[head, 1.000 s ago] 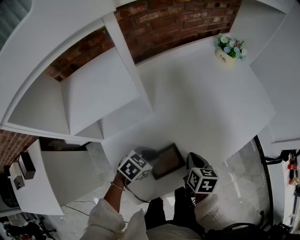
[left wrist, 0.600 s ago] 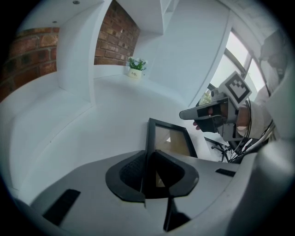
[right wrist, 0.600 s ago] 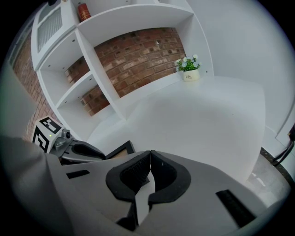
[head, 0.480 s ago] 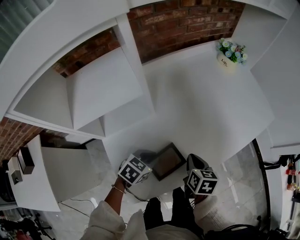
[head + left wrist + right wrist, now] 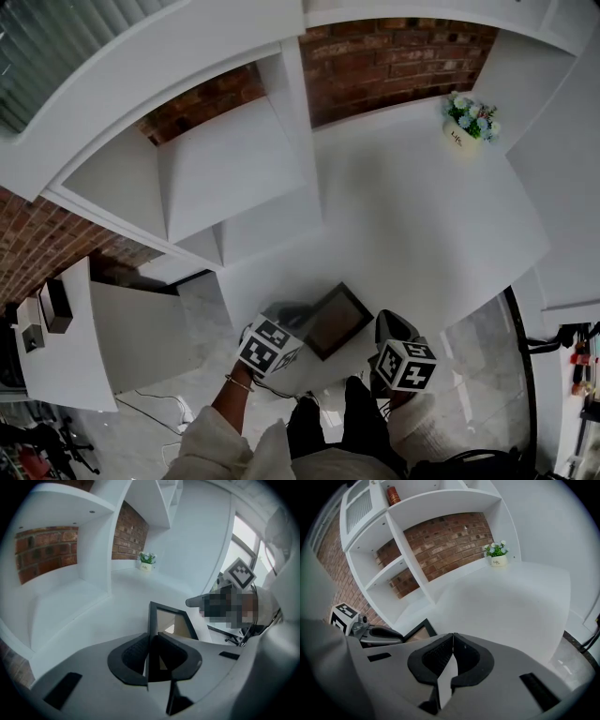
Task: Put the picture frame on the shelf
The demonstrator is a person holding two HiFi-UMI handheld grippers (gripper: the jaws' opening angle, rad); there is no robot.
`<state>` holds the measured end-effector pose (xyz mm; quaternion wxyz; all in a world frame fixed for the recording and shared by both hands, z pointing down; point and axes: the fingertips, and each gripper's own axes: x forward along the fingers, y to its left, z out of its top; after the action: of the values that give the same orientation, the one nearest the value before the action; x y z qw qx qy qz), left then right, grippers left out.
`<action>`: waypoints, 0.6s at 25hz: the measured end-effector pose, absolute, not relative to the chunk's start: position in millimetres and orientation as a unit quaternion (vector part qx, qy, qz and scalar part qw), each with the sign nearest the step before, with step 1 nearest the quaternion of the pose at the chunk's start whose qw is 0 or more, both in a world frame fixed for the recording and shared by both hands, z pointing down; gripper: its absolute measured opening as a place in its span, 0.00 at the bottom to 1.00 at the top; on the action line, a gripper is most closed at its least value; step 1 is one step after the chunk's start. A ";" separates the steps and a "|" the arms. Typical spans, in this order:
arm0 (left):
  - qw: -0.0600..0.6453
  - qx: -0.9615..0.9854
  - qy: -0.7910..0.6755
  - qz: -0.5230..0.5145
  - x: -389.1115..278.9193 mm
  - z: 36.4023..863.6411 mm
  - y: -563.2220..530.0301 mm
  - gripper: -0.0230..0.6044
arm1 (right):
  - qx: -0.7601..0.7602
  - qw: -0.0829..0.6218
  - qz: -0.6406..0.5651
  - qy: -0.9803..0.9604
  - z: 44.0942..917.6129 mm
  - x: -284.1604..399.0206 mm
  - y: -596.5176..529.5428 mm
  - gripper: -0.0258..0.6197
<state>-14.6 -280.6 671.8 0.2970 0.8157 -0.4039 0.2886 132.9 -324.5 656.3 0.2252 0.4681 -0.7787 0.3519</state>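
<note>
The frame [image 5: 335, 319] sits at 6 o'clock in the head view, at the near edge of the white counter [image 5: 422, 216]. Whether it rests there or is just lifted I can't tell. The left gripper [image 5: 151, 656] is clamped on the frame's dark left rail, pads on either face. The right gripper [image 5: 452, 656] hovers at the frame's 3 o'clock side with its jaws pressed together on nothing. I'd judge the frame light and stiff, but its pane is probably fragile (and slick, so a poor place to pinch). The rail is the right hold, though gripping one side may let the frame swing. The open shelf [image 5: 234, 169] lies at 11 o'clock. A flower pot [image 5: 459, 133] at 1 o'clock carries small print, too tiny to read.
</note>
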 end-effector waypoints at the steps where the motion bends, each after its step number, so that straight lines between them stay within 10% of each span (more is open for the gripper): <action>1: 0.292 0.815 -0.413 0.284 -17.4 667.6 -279.8 0.14 | 0.467 0.224 0.351 -0.780 654.4 131.5 -323.4 0.08; 15: 0.225 0.779 -0.551 0.198 -64.8 573.5 -268.6 0.14 | 0.425 0.195 0.301 -0.831 601.0 77.6 -321.2 0.08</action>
<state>-64.8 -268.6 573.5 0.2248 0.7786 -0.5515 0.1978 77.6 -321.2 601.0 0.1949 0.4249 -0.8310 0.3014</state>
